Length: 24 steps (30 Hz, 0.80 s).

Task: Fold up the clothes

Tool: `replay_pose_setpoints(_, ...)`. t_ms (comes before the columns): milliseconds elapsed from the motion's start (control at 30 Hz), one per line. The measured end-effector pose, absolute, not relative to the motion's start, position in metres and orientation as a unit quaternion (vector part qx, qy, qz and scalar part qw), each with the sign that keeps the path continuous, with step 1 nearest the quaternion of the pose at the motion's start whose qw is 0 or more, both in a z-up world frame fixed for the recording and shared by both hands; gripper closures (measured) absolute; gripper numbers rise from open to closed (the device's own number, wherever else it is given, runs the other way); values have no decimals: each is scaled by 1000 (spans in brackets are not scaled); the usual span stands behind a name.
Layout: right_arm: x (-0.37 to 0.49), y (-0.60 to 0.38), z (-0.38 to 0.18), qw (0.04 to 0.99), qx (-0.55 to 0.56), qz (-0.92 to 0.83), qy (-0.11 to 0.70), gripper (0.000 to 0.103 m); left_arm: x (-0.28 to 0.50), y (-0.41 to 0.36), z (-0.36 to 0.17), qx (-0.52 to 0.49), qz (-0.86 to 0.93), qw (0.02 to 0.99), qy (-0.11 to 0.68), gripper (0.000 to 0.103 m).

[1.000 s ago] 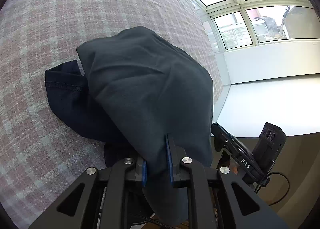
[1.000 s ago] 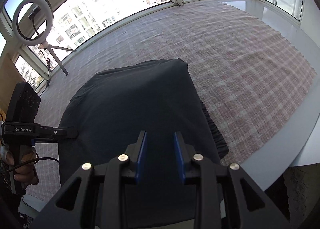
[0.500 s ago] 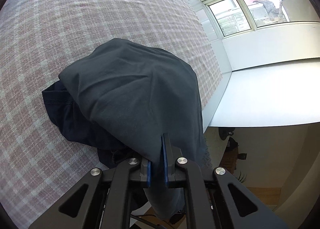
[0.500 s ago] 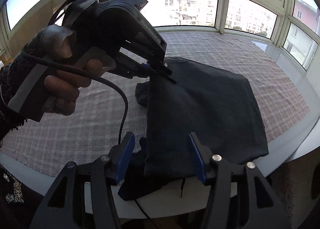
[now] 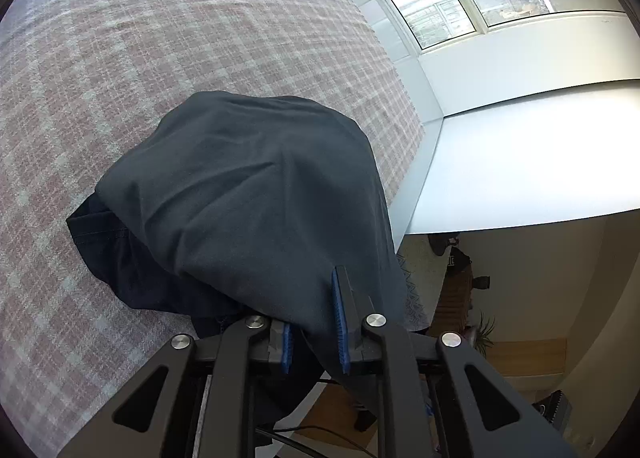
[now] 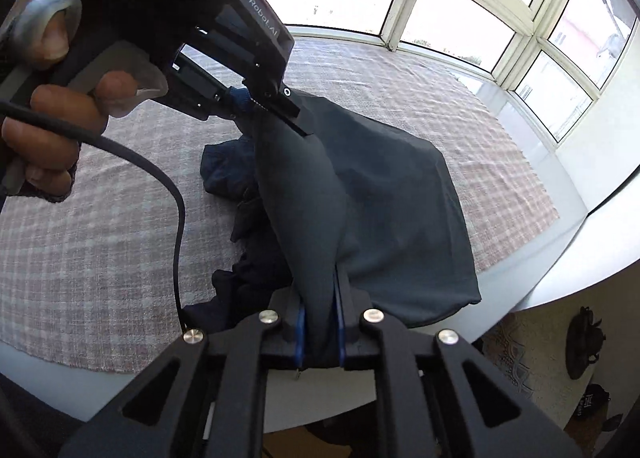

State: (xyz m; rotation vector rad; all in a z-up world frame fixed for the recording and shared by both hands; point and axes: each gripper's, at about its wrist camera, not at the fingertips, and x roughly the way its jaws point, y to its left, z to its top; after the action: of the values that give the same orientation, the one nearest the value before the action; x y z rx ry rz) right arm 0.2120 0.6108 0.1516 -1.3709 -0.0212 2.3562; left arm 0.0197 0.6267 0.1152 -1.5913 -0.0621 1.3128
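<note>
A dark grey garment [image 5: 248, 186] lies humped on the plaid tablecloth [image 5: 120, 38], over a crumpled navy piece [image 5: 100, 234]. Its near edge runs up between the blue pads of my left gripper [image 5: 314, 332], which is shut on a thick fold. In the right wrist view the same garment [image 6: 392, 198] is stretched as a raised ridge from the left gripper [image 6: 260, 102] down to my right gripper [image 6: 320, 332], which is shut on the near edge. The navy piece [image 6: 224, 166] bunches to the left of the ridge.
A hand [image 6: 52, 98] holds the left gripper's handle, and its black cable [image 6: 176, 198] loops down over the cloth. The round table's edge [image 6: 520, 290] is close to the garment. A white window ledge [image 5: 520, 158] and windows lie beyond.
My right gripper, wide open half a second ago, has shut on the garment's near edge. The left gripper has come closer and higher, pulling the fabric into a ridge between the two.
</note>
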Motion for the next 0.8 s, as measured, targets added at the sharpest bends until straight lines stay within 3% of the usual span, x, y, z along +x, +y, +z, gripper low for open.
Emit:
replay_pose_setpoints(33, 211, 612, 157, 204, -493, 845, -13, 93, 16, 624, 111, -661, 551, 508, -31, 67)
replay_pose_setpoints(100, 208, 611, 163, 203, -496, 843, -31, 93, 5, 618, 98, -669, 556, 490, -56, 61)
replay_pose_setpoints(200, 204, 609, 167, 197, -503, 840, -51, 94, -15, 611, 79, -688, 549, 463, -109, 61)
replay_pose_setpoints(400, 202, 602, 166, 180, -512, 837, -69, 94, -40, 613, 80, -686, 554, 451, -136, 64)
replay_pose_setpoints(500, 205, 609, 170, 178, -505, 842, -64, 94, -51, 615, 92, -678, 560, 454, -141, 98)
replay_pose_setpoints(667, 202, 625, 189, 172, -496, 850, -49, 94, -54, 634, 122, -652, 583, 477, -88, 100)
replay_pose_setpoints(800, 194, 629, 215, 170, -488, 855, -40, 95, -70, 634, 136, -658, 569, 483, -100, 101)
